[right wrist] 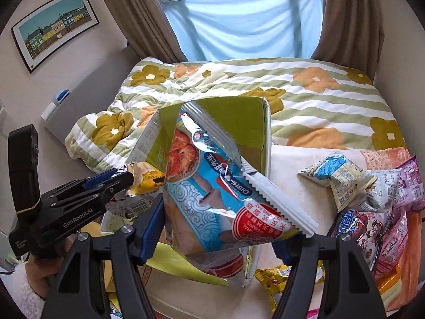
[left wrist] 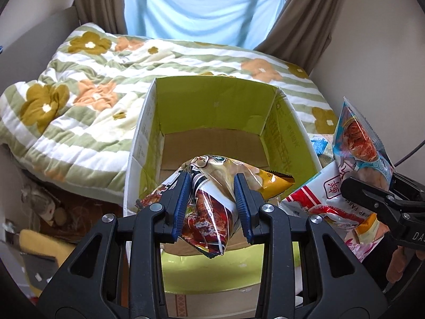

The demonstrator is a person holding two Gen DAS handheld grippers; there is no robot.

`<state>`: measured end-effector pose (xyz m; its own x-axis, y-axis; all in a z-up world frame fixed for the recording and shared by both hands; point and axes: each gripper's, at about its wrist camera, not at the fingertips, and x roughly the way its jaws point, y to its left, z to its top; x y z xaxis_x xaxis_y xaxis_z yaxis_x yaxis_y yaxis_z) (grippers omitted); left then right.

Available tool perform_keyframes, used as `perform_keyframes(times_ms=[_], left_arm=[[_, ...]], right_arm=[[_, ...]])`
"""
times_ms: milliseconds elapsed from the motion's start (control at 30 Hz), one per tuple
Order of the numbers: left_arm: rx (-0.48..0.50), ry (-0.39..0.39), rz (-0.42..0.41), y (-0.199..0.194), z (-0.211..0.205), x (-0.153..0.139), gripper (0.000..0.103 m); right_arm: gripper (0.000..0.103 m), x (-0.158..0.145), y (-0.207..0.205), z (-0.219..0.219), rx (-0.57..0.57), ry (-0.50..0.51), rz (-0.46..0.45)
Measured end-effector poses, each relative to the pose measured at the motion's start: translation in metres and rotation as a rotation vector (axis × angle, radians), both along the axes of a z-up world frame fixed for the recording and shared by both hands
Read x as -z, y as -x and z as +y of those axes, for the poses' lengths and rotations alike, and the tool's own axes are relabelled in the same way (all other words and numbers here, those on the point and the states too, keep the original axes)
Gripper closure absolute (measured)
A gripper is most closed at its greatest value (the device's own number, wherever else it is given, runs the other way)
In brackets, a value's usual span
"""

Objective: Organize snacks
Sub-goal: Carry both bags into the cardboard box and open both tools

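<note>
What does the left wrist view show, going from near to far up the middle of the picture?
Left gripper → snack bag in its grip → cardboard box → flowered quilt → blue cloth at the window.

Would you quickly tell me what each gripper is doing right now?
Left gripper: shut on the brown snack bag.
Right gripper: shut on the blue shrimp-chip bag.

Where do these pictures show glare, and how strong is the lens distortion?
Left wrist view: daylight glints on the dark snack bag; the box walls bow outward. Right wrist view: bright glare streaks on the blue bag; the curtains and the framed picture curve, and the corners are black.
</note>
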<state>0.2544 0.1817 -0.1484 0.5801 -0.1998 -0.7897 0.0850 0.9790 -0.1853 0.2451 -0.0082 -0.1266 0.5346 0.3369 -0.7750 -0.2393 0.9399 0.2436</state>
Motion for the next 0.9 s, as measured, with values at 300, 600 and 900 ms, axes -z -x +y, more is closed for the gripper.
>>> perform_keyframes(times_ms=[300, 600, 900], left_arm=[[-0.022, -0.036, 0.008, -0.002, -0.001, -0.006, 0.000], [-0.067, -0.078, -0.006, 0.016, 0.011, -0.028, 0.000], [-0.074, -0.119, -0.010, 0.020, 0.011, -0.036, 0.000]], right_arm=[[0.038, 0.005, -0.006, -0.004, -0.038, 0.030, 0.026], [0.036, 0.009, -0.013, 0.004, -0.133, 0.034, 0.043], [0.036, 0.031, -0.022, 0.028, -0.188, 0.073, 0.074]])
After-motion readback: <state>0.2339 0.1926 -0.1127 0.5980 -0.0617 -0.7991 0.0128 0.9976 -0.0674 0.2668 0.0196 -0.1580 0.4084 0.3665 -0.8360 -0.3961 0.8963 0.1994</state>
